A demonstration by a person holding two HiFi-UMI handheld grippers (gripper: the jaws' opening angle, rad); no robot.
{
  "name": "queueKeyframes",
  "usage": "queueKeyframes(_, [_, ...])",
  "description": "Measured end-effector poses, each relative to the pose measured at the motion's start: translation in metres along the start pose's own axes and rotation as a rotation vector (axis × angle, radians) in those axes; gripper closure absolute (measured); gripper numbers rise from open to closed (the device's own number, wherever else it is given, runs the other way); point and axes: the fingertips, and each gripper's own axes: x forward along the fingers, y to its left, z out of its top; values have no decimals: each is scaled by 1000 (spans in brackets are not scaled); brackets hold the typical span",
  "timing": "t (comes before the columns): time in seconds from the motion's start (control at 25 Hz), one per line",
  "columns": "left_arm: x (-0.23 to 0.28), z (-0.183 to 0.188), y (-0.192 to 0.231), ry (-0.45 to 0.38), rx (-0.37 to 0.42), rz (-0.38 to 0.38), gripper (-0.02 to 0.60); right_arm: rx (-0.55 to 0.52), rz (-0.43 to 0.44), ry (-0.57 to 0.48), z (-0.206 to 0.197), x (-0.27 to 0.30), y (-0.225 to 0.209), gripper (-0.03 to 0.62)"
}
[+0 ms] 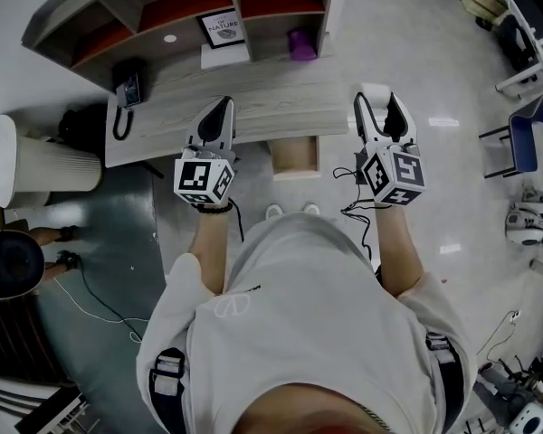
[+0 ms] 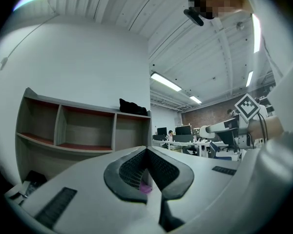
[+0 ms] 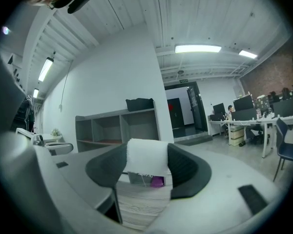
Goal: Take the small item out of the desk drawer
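Observation:
My right gripper [image 1: 381, 108] is held level above the desk's [image 1: 253, 98] right front corner. Its jaws are shut on a small white, cloth-like item [image 3: 146, 161] that fills the gap between the pads; the same white item [image 1: 374, 91] shows at the jaw tips in the head view. My left gripper [image 1: 223, 108] hovers over the desk's front edge with its tips together and nothing between them [image 2: 146, 152]. A light wooden drawer box [image 1: 295, 155] sits under the desk front between the two grippers; I cannot tell whether it is open.
A hutch with shelves [image 1: 190, 12] stands at the desk's back, with a framed print [image 1: 223, 29], a purple object [image 1: 301, 45] and a black phone [image 1: 127, 89]. A white round cabinet [image 1: 45, 165] is at the left, a blue chair [image 1: 532, 134] at the right.

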Motion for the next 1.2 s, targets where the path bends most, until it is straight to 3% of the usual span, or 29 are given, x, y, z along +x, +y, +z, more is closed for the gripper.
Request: queueKeyframes(1.2, [-1, 14, 0, -34, -2, 14, 583, 28, 7, 13, 3, 5, -5, 339])
